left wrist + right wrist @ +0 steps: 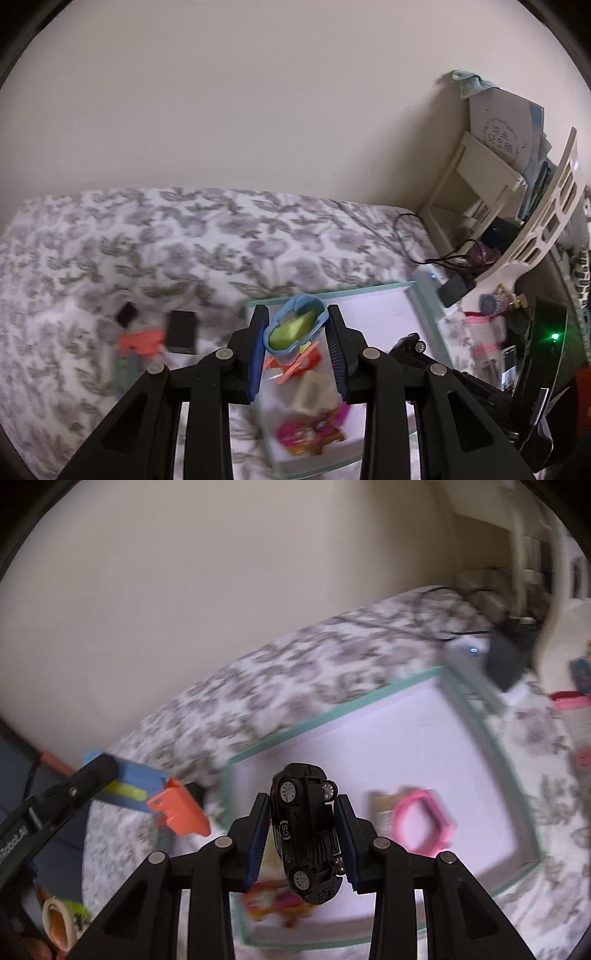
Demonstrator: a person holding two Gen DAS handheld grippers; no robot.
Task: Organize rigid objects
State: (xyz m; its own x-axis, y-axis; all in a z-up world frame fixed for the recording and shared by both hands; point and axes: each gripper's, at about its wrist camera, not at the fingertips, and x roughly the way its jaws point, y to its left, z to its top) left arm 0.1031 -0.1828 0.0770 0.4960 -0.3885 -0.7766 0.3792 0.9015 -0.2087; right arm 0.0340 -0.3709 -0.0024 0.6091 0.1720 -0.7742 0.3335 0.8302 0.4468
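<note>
Left hand-held gripper (295, 345) is clamped on a little blue toy (295, 328) with a yellow-green insert and an orange end, held up over the near corner of the tray (428, 317). Right hand-held gripper (303, 834) is gripping a black toy car (304, 834) by its sides, underside and wheels facing the camera, also hanging above the tray.

Below them the white tray with the mint-green rim sits on the floral bed (147, 236), already holding a pink ring-shaped piece (424, 823) and some blurry pink-orange bits (314, 432). Left of the tray, on the bedspread, there's an orange piece (142, 341) and 2 dark blocks (181, 330). Further back, a black cable (410, 236) and a cream shelf (476, 173) against the wall.
</note>
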